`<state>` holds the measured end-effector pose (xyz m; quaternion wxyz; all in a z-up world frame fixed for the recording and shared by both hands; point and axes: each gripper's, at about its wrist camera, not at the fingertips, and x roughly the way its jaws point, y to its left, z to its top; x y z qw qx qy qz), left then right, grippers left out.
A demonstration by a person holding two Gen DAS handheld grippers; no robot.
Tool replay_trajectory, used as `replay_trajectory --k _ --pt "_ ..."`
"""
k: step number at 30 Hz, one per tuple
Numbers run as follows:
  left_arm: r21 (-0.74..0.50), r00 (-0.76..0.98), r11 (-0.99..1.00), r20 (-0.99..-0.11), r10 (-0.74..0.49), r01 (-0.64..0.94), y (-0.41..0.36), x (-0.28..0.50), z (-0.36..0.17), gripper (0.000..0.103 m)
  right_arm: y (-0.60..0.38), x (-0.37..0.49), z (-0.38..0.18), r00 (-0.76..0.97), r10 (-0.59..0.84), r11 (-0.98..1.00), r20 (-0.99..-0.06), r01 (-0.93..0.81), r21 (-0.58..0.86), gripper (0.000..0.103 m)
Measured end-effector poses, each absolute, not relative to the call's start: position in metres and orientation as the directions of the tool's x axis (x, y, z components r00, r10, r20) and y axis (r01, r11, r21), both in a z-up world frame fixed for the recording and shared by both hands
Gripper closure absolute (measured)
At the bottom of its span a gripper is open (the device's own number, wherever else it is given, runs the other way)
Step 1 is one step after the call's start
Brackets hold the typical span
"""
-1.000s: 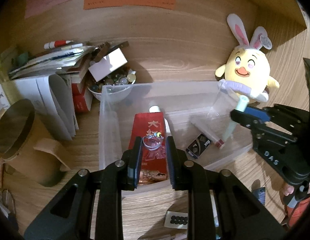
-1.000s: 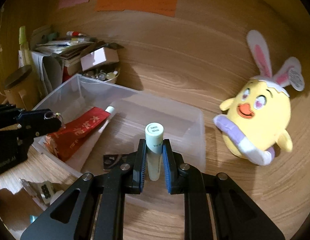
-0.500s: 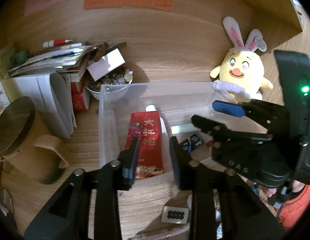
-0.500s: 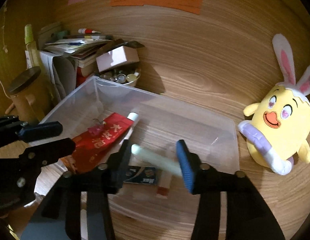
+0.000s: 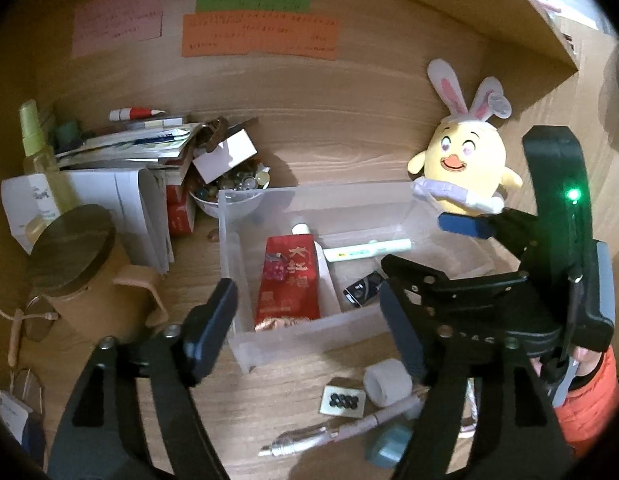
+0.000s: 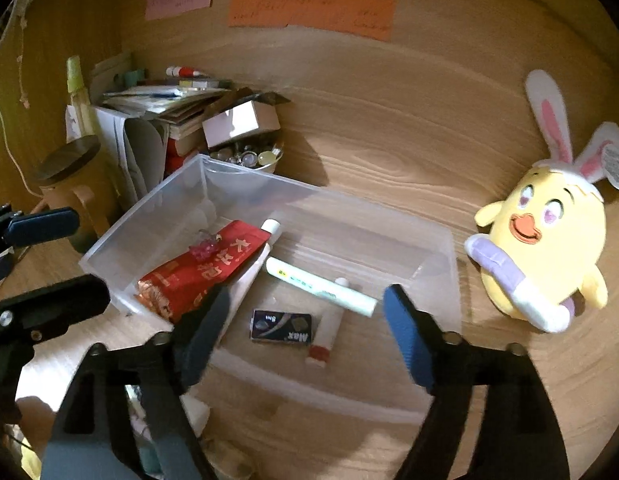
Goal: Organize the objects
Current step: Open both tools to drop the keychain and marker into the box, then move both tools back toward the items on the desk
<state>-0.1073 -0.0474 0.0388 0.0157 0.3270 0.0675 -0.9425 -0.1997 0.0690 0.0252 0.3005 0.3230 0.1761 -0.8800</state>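
Both claws are opening, gripping nothing: the right gripper (image 6: pixel 305 316) is hanging over the pale green tube (image 6: pixel 321 286) lying diagonally inside the clear bin (image 6: pixel 437 236) (already released), nearer it than the left gripper (image 5: pixel 309 312).

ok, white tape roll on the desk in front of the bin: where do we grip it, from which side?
Grip the white tape roll across its curved outer wall, from above. It lies on its side, open end toward the bin, with the card of black dots on one side.
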Motion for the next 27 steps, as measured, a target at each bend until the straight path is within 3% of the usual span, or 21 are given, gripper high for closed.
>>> replay_trajectory --k 9,27 --pt "-0.098 -0.778 -0.993 -0.628 0.013 0.063 -0.037 -0.082 0.035 0.015 0.112 -0.173 0.034 -0.62 -0.442 -0.781 -0.649 0.621 -0.061 0.021" --pt "-0.13 -0.725 -0.991 -0.683 0.088 0.003 0.004 -0.049 0.001 0.014 0.174 -0.131 -0.024 -0.559 -0.397 -0.849 -0.728 0.526 0.059 0.021"
